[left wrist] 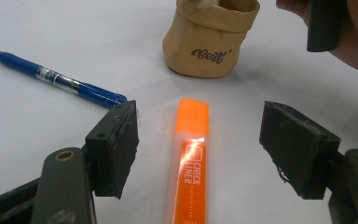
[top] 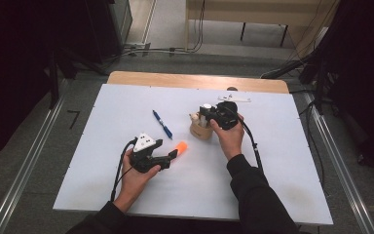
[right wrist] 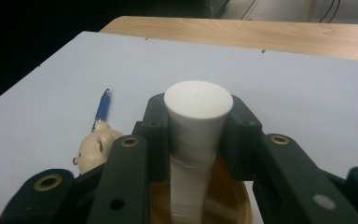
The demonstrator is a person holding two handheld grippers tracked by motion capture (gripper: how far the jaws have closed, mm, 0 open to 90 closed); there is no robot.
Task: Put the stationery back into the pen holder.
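An orange highlighter point(left wrist: 192, 158) lies flat on the white table cover, between the wide-apart jaws of my left gripper point(left wrist: 205, 142); neither pad touches it. From above, its orange end point(top: 180, 146) sticks out past the left gripper point(top: 171, 155). My right gripper point(right wrist: 198, 119) is shut on a white capped tube point(right wrist: 196, 105), held upright with its lower end inside a tan pouch point(right wrist: 228, 200). The high view shows the right gripper point(top: 210, 115), the tube point(top: 206, 108) and the pouch point(top: 199, 130) at mid table. The pouch point(left wrist: 209, 42) reads "Best".
A blue pen point(top: 162, 124) lies left of the pouch and beyond the highlighter. A small bear-shaped charm point(right wrist: 93, 149) hangs at the pouch's side. A flat white piece point(top: 233, 99) lies near the far edge. The white cover point(top: 102, 146) has bare room at left and right.
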